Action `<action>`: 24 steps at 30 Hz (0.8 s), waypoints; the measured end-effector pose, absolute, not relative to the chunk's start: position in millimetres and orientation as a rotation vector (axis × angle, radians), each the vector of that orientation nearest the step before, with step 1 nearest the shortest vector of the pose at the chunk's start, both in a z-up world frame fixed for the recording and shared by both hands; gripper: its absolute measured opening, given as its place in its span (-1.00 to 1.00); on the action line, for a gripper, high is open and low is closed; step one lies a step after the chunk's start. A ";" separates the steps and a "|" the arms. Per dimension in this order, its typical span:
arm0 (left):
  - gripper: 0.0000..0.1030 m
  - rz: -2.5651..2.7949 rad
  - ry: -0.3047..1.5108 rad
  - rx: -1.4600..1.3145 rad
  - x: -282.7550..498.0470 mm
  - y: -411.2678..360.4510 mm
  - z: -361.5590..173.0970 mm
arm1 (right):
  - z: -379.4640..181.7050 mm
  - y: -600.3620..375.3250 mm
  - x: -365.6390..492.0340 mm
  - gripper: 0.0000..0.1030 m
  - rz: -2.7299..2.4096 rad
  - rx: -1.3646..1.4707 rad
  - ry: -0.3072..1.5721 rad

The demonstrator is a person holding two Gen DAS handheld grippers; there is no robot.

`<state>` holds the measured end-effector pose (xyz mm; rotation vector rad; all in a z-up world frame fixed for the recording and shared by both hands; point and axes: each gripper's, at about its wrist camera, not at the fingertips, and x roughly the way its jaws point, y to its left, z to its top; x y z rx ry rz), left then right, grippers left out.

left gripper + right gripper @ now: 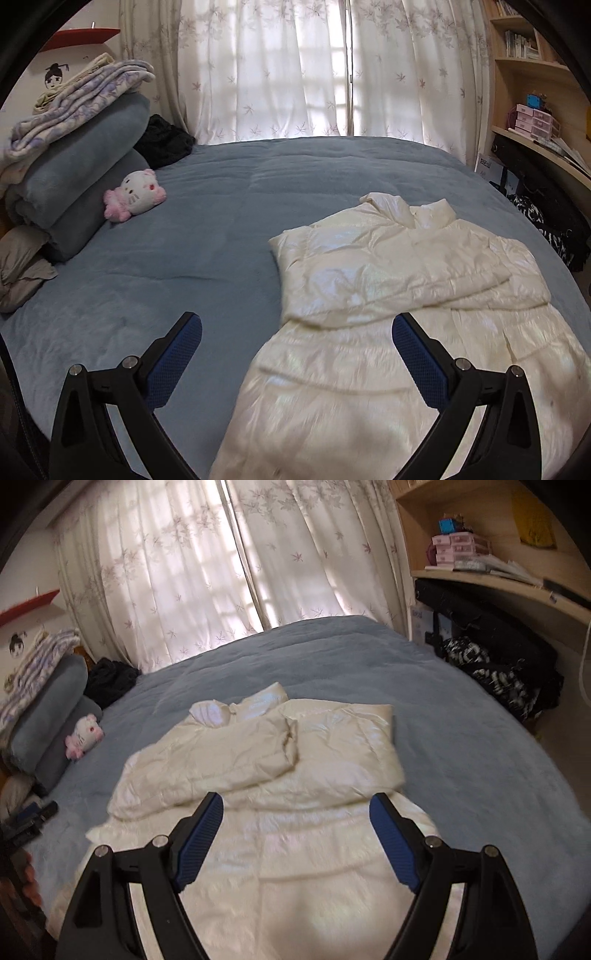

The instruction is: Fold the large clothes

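Blue bed: cream puffer jacket, sleeves folded in. Left gripper, right gripper: fingers wide, empty. Next, likely: hem, 6 o'clock, folded toward 12.

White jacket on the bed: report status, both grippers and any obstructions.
Left gripper open, empty. Right gripper open, empty, above white jacket. Jacket on blue bedspread, sleeves folded in. Plush toy well clear.
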<state>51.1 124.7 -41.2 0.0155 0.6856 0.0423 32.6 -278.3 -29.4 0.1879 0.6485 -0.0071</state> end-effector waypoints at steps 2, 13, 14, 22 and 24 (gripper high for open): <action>0.98 0.045 0.691 0.006 38.1 130.7 -39.7 | -28.8 -277.4 17.8 0.59 -0.012 0.165 0.643; 0.98 0.083 0.748 -0.029 -9.6 159.6 -54.2 | -41.9 -299.7 -37.1 0.59 -0.036 0.130 0.689; 0.98 0.080 0.766 -0.040 -13.0 165.0 -59.5 | -45.1 -302.5 -39.4 0.59 -0.041 0.127 0.700; 0.98 0.017 0.934 -0.131 -33.7 209.6 -118.3 | -87.1 -347.3 -66.1 0.59 -0.137 0.145 0.839; 0.98 -0.005 0.975 -0.178 -37.0 218.8 -135.0 | -95.4 -361.9 -73.3 0.59 -0.172 0.165 0.860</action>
